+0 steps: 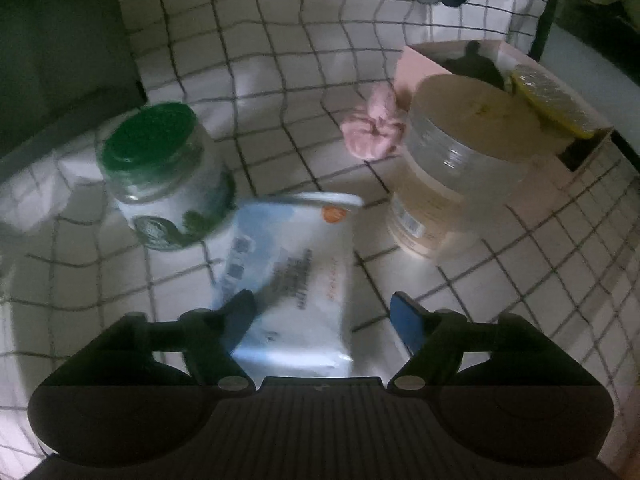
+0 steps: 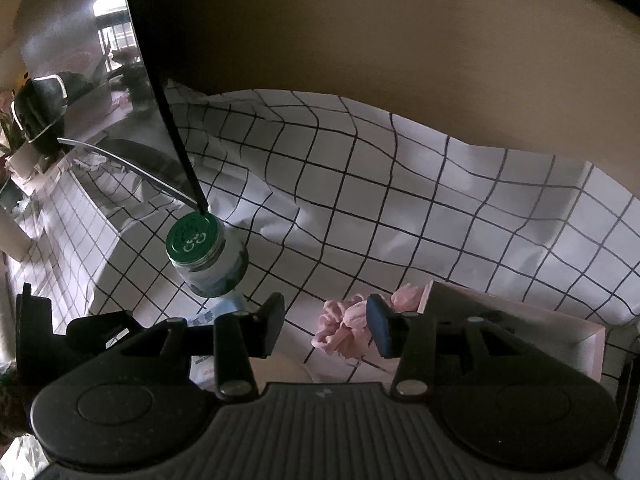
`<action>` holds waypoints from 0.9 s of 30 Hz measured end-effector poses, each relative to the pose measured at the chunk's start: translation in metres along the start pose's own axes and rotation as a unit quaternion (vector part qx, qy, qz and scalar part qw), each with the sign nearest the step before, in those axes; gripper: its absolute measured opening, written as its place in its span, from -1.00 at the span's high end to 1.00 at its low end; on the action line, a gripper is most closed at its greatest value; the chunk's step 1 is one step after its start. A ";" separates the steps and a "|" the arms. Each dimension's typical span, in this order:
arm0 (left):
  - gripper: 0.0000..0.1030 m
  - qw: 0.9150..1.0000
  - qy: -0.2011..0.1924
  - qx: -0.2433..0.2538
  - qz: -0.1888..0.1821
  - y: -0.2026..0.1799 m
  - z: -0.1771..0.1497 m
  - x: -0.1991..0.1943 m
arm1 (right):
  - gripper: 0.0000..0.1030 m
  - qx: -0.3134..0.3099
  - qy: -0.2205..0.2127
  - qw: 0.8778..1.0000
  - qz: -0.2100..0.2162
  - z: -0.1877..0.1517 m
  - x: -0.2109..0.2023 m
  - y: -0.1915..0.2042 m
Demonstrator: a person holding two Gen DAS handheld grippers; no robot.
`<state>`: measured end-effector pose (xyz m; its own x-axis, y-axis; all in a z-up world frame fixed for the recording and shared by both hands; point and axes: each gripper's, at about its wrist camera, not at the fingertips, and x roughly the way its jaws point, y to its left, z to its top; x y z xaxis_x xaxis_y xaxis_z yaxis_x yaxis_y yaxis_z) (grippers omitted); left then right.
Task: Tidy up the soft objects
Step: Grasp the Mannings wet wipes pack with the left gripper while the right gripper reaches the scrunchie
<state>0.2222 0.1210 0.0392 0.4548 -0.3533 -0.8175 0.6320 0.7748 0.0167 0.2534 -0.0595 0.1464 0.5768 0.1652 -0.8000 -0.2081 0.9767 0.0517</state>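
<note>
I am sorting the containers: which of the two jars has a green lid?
The glass jar beside the wipes pack; the wide plastic jar near the pink scrunchie has a beige lid.

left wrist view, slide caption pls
Left gripper jaws open over wet wipes pack, between green-lidded jar and pink scrunchie.

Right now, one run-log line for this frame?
left claw: open over wipes pack | right claw: open, nothing gripped, near pink scrunchie | pink box: scrunchie beside it
</note>
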 end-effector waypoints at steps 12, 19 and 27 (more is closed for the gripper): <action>-0.54 1.000 0.003 -0.011 -0.027 0.029 0.026 0.022 | 0.06 -0.009 0.021 1.000 0.001 0.002 0.011 0.002; -0.70 0.998 0.018 0.056 -0.030 0.012 0.021 0.033 | 0.01 0.006 0.043 0.999 0.001 0.012 0.028 -0.001; -0.72 1.000 0.007 -0.002 -0.026 0.023 0.021 0.037 | 0.00 -0.024 0.080 0.996 -0.021 0.018 0.055 0.003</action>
<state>0.2664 0.1152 0.0214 0.4123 -0.3851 -0.8257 0.6523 0.7575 -0.0276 0.2989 -0.0452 0.1139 0.4525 0.0963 -0.8866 -0.2261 0.9740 -0.0096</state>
